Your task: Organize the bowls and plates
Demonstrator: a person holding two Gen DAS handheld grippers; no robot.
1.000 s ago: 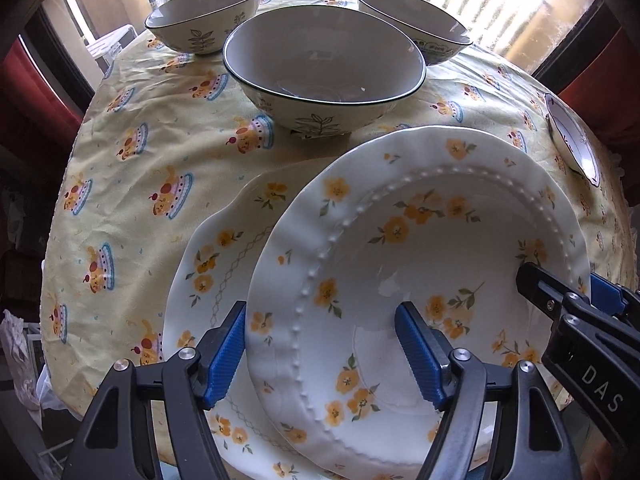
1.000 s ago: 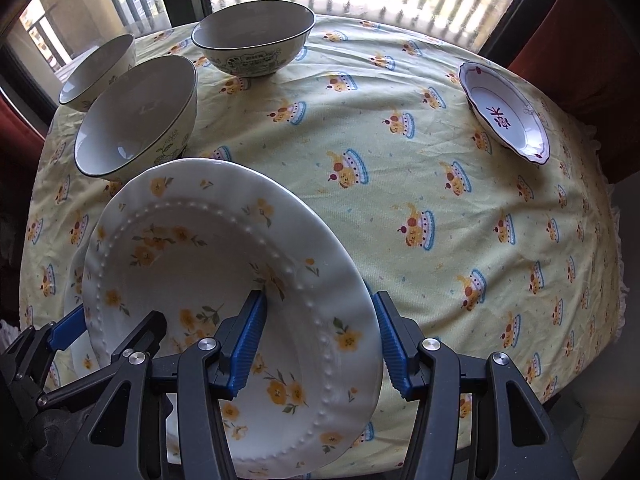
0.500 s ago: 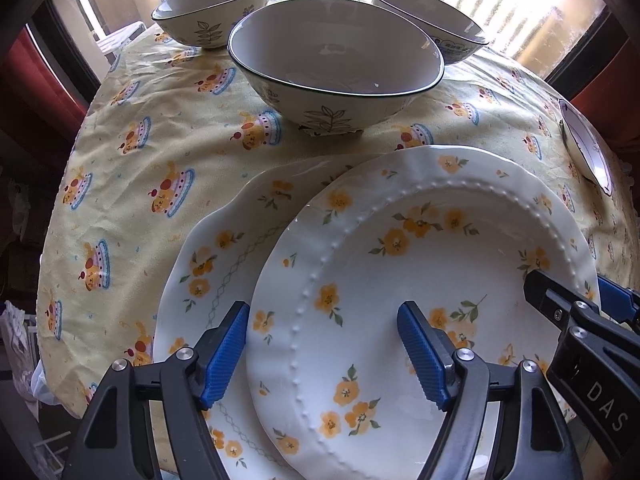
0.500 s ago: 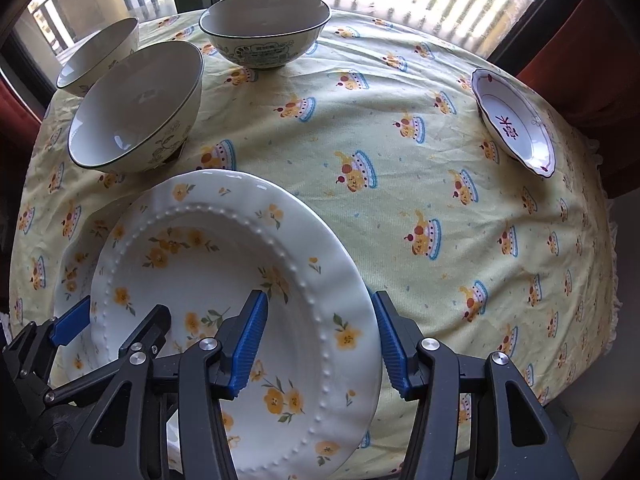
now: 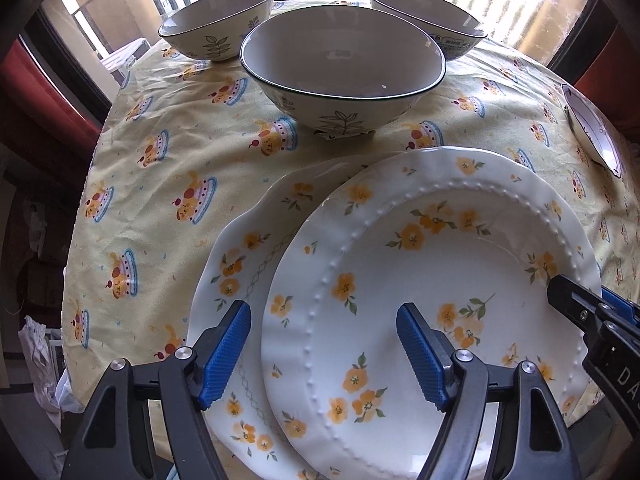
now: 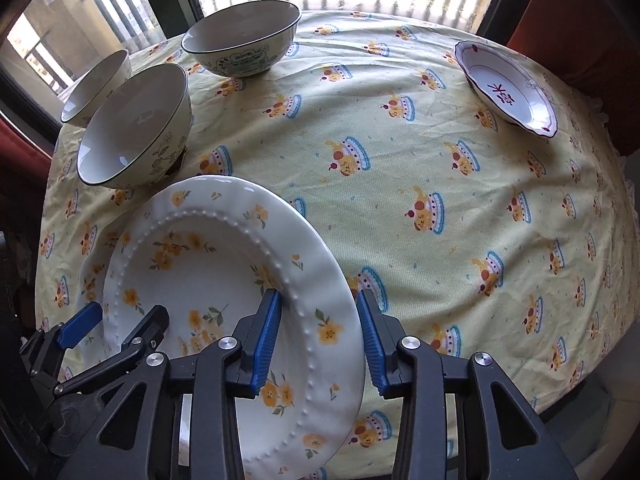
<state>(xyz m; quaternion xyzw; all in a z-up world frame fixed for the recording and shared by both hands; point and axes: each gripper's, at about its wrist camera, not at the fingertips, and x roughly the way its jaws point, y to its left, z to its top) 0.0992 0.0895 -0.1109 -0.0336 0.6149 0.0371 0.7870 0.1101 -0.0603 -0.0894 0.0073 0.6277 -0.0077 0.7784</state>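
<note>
Found left gripper (image 5: 322,320) spread wide astride the beaded plate (image 5: 440,240), holding nothing. Found right gripper (image 6: 318,304) just narrowed around that plate's right rim, grip uncertain. Counted two plates, beaded one stacked off-centre on scalloped plate (image 5: 240,248). Farther off, left unstacked three bowls (image 5: 344,68) and one small dish (image 6: 508,88), well apart.

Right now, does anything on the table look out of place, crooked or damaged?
No damage or spill shows. The beaded plate sits off-centre on the scalloped plate, shifted to one side, so the stack is uneven. The red-rimmed dish stands alone, apart from the three bowls.
</note>
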